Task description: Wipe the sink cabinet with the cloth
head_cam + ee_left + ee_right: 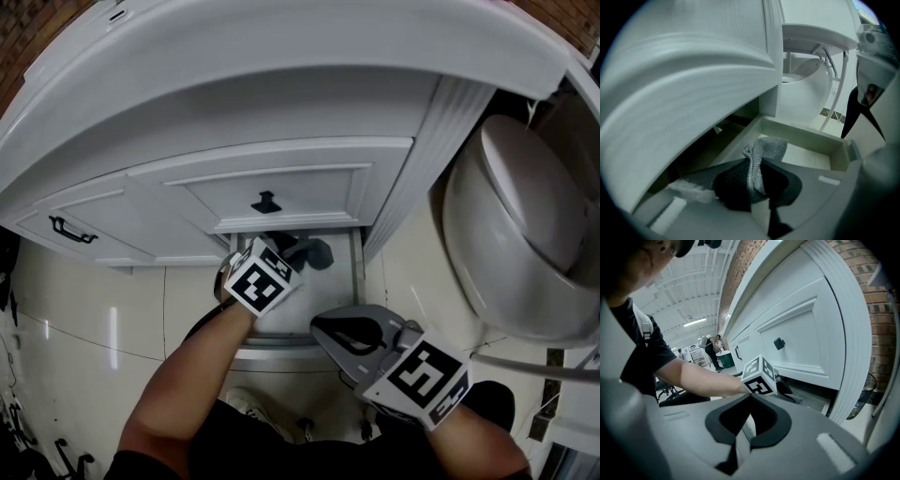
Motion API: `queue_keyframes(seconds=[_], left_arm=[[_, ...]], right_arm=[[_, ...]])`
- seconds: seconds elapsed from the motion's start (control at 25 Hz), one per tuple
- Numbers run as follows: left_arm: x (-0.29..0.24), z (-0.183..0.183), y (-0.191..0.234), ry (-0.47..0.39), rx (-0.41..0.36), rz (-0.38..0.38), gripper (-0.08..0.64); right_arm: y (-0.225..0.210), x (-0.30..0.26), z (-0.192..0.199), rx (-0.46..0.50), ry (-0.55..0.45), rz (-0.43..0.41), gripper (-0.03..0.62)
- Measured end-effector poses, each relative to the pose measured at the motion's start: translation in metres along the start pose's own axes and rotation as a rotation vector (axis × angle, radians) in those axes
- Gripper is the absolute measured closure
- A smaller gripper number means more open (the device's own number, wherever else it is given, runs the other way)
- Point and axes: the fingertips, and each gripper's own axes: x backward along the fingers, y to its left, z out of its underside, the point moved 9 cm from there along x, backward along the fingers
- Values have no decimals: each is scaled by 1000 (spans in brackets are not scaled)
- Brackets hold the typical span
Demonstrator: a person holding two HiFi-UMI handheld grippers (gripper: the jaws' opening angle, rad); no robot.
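At 12 o'clock, head view: white sink cabinet (pixel 281 112) fills the upper picture, with a panelled door and a black knob (pixel 265 202).
Drawer: a shallow drawer (pixel 281 323) at the cabinet's foot stands pulled out, just below the centre of the head view; its floor looks bare and pale.
Toilet: a white toilet (pixel 525 234) stands at 3 o'clock, beside the cabinet.
Cloth: a grey knitted cloth (pixel 761 154) is over the open drawer, bunched, its loose end poking forward past the jaws. Whether it touches the drawer I cannot tell.
Left gripper: left gripper (pixel 757 180) reaches into the drawer space near centre, jaws clamped on the cloth.
Right gripper: right gripper (pixel 750 399) sits at 5 o'clock, outside the drawer, jaws pressed together with nothing between them.
Progress: the cloth is in hand and at the cabinet, so the pick-up is done. No streaks or damp marks show anywhere, so how much has been wiped cannot be judged. Work seems to be at the drawer; the door panels and top edge likely remain.
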Motion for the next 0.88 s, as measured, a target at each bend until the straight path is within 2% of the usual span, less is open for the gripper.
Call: queue_keyframes(seconds=[0.28,0.44,0.72,0.88], left_arm=[[37,32,26,37,46,-92,523],[53,48,32,56,38,-129,523],[72,68,38,63,77,-155,523],[76,62,30,49,60,-135,523]], right_arm=[[0,-8,6,-12,11,2,588],[1,-11,8,-37,-5,11,588],[-1,-11,13,-45,1,35,588],[1,-8,9,-41,-14,36,589]])
